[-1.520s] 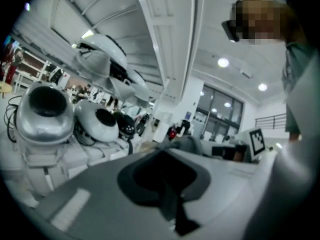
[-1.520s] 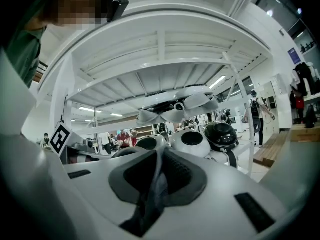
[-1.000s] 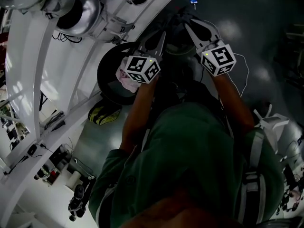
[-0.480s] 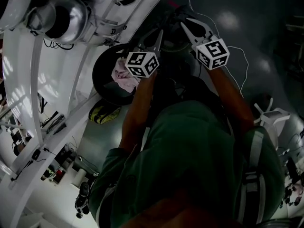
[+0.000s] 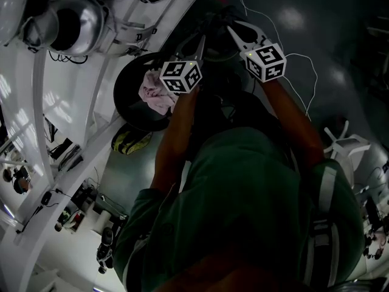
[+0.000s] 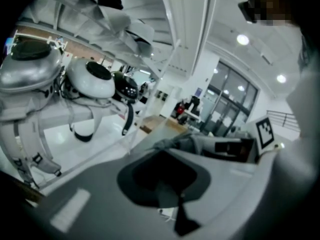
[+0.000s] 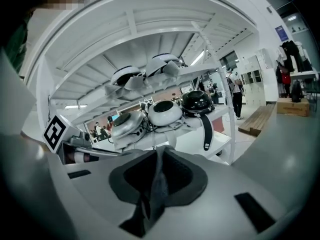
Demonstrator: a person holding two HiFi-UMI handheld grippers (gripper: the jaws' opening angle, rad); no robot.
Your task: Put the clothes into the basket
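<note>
Left gripper (image 5: 197, 46) and right gripper (image 5: 238, 34) were both clenched on the dark garment (image 7: 156, 181), held just beside the basket (image 5: 120, 95) — pink cloth (image 5: 155, 93) already inside. Next, I reckoned — over the rim, then release.

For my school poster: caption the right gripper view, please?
Right gripper pinching dark grey cloth, helmets on the white rack behind.

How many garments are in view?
2: a pink garment in the black basket, and a grey garment held by the left hand-held gripper and right hand-held gripper. More may be hidden under the pink one.
</note>
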